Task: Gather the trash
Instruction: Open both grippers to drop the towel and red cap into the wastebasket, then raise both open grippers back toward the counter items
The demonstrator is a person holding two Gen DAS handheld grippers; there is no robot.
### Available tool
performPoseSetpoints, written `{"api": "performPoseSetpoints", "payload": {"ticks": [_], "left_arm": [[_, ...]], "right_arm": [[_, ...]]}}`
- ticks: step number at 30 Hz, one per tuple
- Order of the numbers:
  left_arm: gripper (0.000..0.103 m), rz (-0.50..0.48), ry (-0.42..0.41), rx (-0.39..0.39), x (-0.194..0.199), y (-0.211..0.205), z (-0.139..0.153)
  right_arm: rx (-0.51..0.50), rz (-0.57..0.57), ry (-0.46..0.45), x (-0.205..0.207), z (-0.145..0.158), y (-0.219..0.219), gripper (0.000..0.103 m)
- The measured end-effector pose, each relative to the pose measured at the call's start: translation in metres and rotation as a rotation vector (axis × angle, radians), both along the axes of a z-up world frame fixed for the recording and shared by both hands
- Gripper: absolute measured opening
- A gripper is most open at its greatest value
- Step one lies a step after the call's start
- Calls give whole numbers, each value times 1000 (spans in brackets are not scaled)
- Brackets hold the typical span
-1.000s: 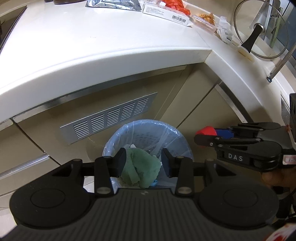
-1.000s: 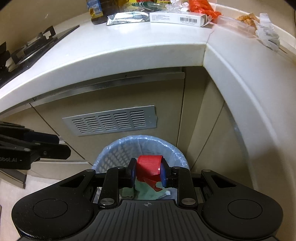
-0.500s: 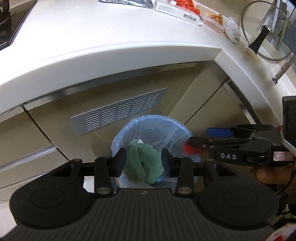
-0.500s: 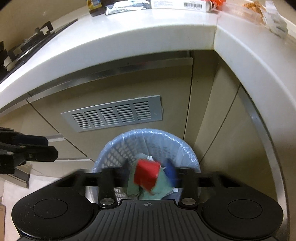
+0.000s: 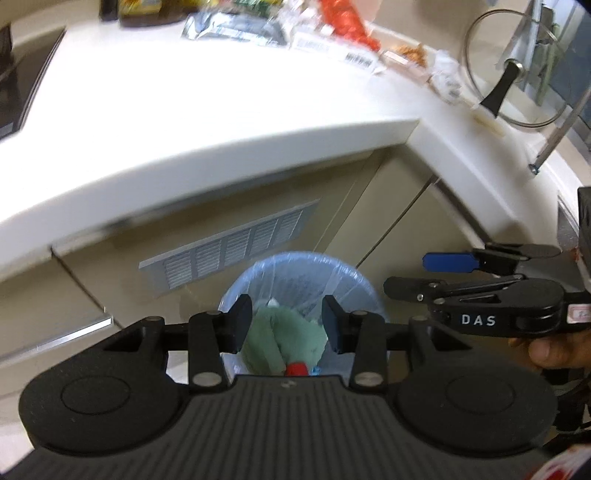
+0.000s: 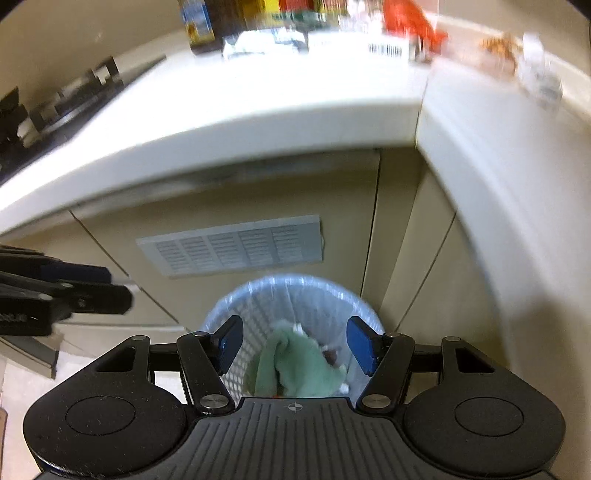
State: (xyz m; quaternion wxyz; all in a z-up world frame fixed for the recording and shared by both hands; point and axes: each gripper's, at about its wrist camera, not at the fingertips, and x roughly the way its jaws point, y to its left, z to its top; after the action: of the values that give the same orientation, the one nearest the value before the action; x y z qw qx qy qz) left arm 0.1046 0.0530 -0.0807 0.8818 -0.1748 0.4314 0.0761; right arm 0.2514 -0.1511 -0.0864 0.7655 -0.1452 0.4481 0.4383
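counter (image 5: 207, 122): white, L-shaped, blurred; runs across the top of both views
cabinet front (image 6: 258, 192): beige, below the counter, metal vent grille (image 6: 229, 245) set in it
trash bin (image 5: 295, 273): white mesh basket with clear blue-tinted liner, on the floor below the grille, under both grippers
green cloth (image 6: 299, 365): crumpled, inside the bin
left gripper (image 5: 287, 323): fingers spread apart, nothing between them, over the bin mouth
right gripper (image 6: 294, 345): blue pads spread wide, nothing held, above the bin; also seen side-on at right edge of left view
counter clutter (image 5: 332, 33): wrappers, barcode box, red packet at the far edge, blurred
pot lid (image 5: 513, 70): glass, black knob, leaning at far right
red cap (image 5: 296, 368): in the bin, on the green cloth, near edge
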Motion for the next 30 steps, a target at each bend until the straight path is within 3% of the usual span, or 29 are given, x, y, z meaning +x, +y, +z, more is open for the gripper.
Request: {"api": "performPoseSetpoints", "payload": {"ticks": [9, 14, 30], "left_arm": [[38, -55, -141, 42, 26, -13, 46], [39, -62, -206, 62, 46, -16, 66], [56, -53, -250, 129, 122, -11, 88]], "right_arm": [[148, -41, -155, 10, 67, -11, 62], [178, -104, -227, 30, 92, -22, 62], [123, -285, -343, 156, 101, -76, 62]]}}
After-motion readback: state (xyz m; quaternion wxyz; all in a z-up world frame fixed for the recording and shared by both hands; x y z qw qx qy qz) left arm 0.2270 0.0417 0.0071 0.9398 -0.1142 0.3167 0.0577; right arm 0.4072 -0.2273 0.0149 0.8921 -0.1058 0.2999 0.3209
